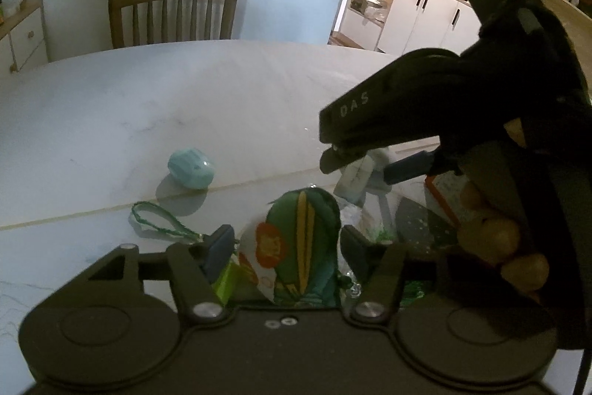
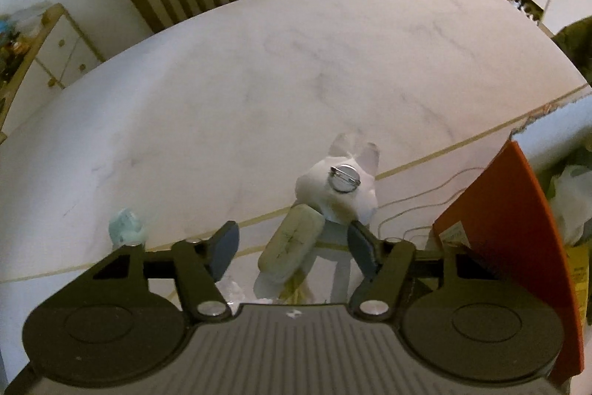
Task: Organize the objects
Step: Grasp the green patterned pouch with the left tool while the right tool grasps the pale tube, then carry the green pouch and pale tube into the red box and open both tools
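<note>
In the left wrist view a green fabric pouch (image 1: 299, 239) with a yellow stripe and an orange flower sits between the pads of my left gripper (image 1: 286, 247). The pads flank it closely with slim gaps, so the gripper is open. In the right wrist view my right gripper (image 2: 295, 247) points down at a white plush brooch (image 2: 333, 195) lying pin side up, with a pale stitched oblong part (image 2: 290, 243) between the jaws. A gap shows beside the left pad. A teal oval case (image 1: 191, 173) lies further left on the table.
The white marble table (image 1: 185, 99) has a wooden chair (image 1: 174, 13) behind it. A green braided loop (image 1: 155, 221) lies left of the pouch. An orange box (image 2: 510, 228) stands at the right, with a thin cord (image 2: 425, 198) beside it. A hand's fingers (image 1: 492, 239) hold the right gripper.
</note>
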